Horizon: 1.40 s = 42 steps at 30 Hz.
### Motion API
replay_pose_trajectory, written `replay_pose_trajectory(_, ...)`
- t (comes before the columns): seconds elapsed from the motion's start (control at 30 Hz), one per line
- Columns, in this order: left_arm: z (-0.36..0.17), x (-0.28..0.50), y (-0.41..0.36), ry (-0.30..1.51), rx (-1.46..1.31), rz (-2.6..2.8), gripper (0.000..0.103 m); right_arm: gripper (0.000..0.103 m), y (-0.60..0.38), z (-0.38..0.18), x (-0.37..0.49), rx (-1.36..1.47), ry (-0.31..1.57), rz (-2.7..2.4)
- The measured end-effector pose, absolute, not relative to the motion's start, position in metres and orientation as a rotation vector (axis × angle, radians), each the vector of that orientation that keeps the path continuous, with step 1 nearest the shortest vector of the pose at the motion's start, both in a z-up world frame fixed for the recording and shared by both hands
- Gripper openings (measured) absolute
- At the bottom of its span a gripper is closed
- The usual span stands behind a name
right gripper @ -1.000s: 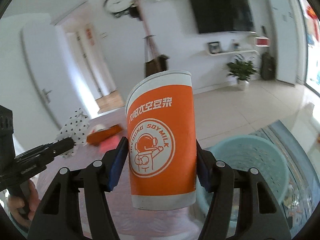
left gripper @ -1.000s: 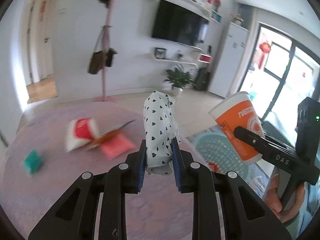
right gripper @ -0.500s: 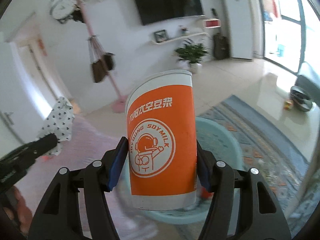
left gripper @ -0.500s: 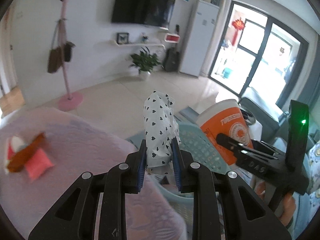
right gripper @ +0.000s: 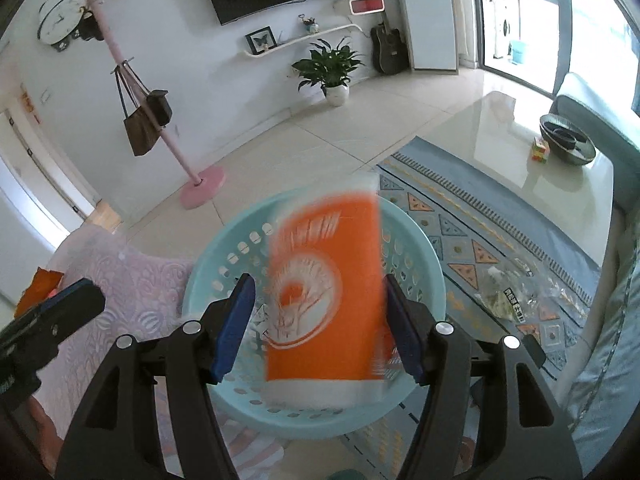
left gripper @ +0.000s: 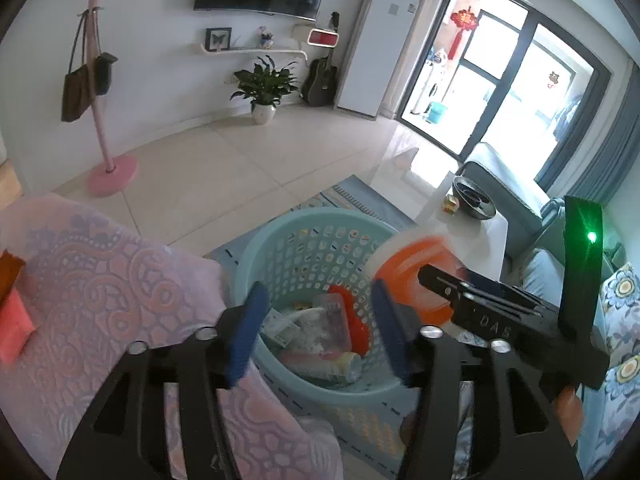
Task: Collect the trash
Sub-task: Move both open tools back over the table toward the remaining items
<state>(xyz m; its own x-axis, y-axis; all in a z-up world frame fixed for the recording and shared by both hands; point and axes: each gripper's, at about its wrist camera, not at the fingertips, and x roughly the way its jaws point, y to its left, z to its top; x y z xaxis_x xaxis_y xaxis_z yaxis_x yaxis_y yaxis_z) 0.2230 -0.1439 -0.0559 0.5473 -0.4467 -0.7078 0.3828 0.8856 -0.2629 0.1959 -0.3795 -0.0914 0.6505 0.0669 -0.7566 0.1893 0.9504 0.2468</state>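
A light blue perforated basket (left gripper: 288,248) stands on the floor beside the table, with several pieces of trash (left gripper: 316,332) in it. My left gripper (left gripper: 316,332) is open and empty above the basket. My right gripper (right gripper: 316,312) is open over the same basket (right gripper: 416,248). An orange and white paper cup (right gripper: 324,300) is motion-blurred between its spread fingers, loose from the pads. The cup also shows blurred in the left wrist view (left gripper: 412,276). The spotted bag is not clearly visible.
A table with a pink patterned cloth (left gripper: 88,280) lies at left, with a pink packet (left gripper: 12,324) and an orange wrapper (right gripper: 40,284) on it. A glass coffee table (right gripper: 520,152), a patterned rug (right gripper: 500,248) with a plastic wrapper (right gripper: 508,296), and a sofa stand at right.
Both grippers moved right from the table to above the basket. The left opened and the spotted bag left it. The right opened and the cup is dropping out of it.
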Motion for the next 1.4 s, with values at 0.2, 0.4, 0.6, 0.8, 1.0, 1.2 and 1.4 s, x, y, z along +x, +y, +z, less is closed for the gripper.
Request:
replay_pose_trajectory(0.2,-0.054,0.209,-0.131,0.850,-0.107,-0.485,0.065,0.061,-0.371,-0.083,0.191,0.309,0.856,-0.055)
replay_pose_trajectory(0.4,-0.042,0.196,-0.105,0.822,-0.158,-0.466,0.065,0.061,-0.341,-0.065,0.187,0.254,0.833,0.019)
replay_pose_trajectory(0.6,-0.019,0.171,-0.061,0.752,-0.214,-0.412,0.065,0.061,-0.291,-0.034,0.181,0.167,0.773,0.127)
replay_pose_trajectory(0.8,0.004,0.142,0.003,0.665,-0.291,-0.302,0.065,0.061,-0.226,-0.009,0.179,0.105,0.722,0.282)
replay_pose_trajectory(1.0,0.021,0.116,0.083,0.582,-0.337,-0.125,0.065,0.061,-0.156,-0.001,0.184,0.071,0.719,0.422)
replay_pose_trajectory(1.2,0.014,0.108,0.160,0.587,-0.354,0.044,0.065,0.061,-0.099,-0.001,0.198,0.081,0.758,0.509)
replay_pose_trajectory(1.4,-0.014,0.127,0.217,0.663,-0.373,0.131,0.070,0.061,-0.064,-0.014,0.224,0.149,0.839,0.521)
